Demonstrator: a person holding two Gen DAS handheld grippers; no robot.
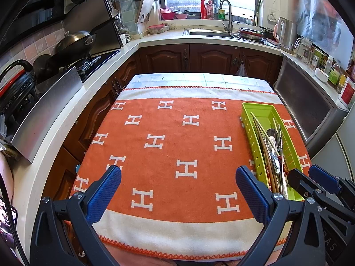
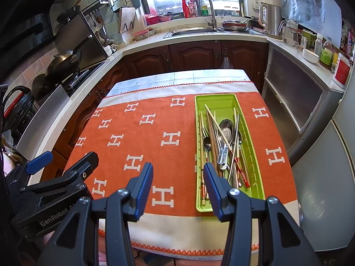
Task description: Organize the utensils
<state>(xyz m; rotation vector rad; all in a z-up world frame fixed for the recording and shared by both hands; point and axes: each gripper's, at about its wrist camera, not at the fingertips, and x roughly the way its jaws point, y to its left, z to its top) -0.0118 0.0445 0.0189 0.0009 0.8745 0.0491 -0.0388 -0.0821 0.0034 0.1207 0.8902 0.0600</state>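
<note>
While both of my tools hang over the near edge of the table, my left gripper (image 1: 178, 177) stands wide apart with nothing between its blue pads (image 1: 104, 194), and my right gripper (image 2: 178, 173) is also spread and empty. Near the table's right edge, on the orange towel (image 2: 142, 137), the green utensil tray (image 2: 255, 150) lies lengthwise; it holds chopsticks (image 2: 218, 124), a large steel spoon (image 2: 226, 127), a fork (image 2: 205, 132) and other cutlery in a loose heap, just beside my right gripper's right finger

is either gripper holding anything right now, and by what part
Nothing is held: the left gripper and right gripper are both open and empty; utensils lie in the green tray.
</note>
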